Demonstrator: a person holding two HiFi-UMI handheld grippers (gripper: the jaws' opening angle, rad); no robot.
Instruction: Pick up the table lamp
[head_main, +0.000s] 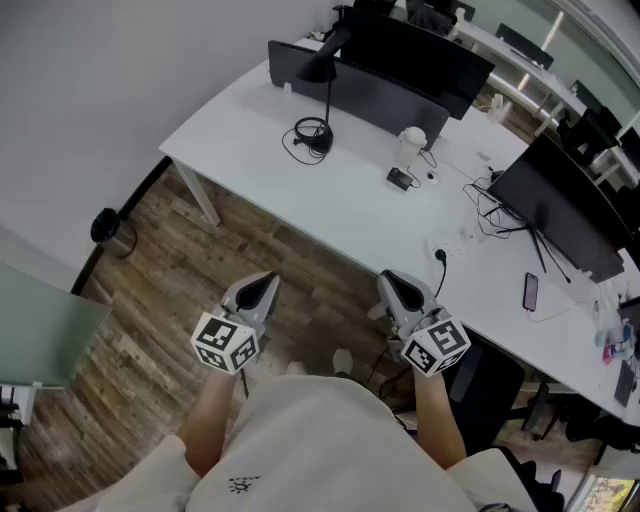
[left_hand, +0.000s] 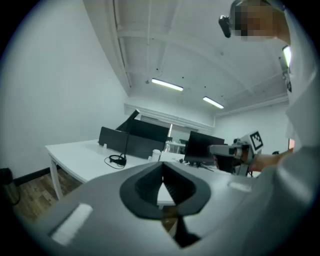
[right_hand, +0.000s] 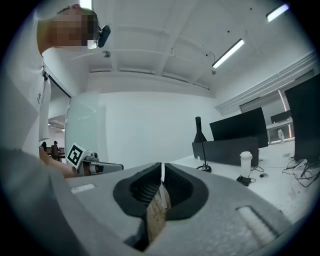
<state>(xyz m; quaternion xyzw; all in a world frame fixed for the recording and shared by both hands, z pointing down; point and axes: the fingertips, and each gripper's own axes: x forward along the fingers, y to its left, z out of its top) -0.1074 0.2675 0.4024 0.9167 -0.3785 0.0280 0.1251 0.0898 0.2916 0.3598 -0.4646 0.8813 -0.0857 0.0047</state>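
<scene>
- Table lamp (head_main: 329, 98): black, upright on the white bench (head_main: 240, 150), just in front of the dark partition panel (head_main: 385, 100). Its base sits inside a loop of black cable.
- From the left gripper (head_main: 264, 284) the lamp lies at roughly 12 o'clock; from the right gripper (head_main: 396, 284), at about 11 o'clock. It is well apart from both.
- White cup (head_main: 411, 146) stands at 3 o'clock of the lamp base.
- Left gripper view: fingers (left_hand: 170, 186) closed together, nothing between them; lamp (left_hand: 125, 144) seen past them at 11 o'clock.
- Right gripper view: fingers (right_hand: 152, 187) likewise closed together and empty; lamp (right_hand: 201, 136) at 1 o'clock.
- Both grippers are held over the wood floor (head_main: 170, 260), short of the bench's near edge.
</scene>
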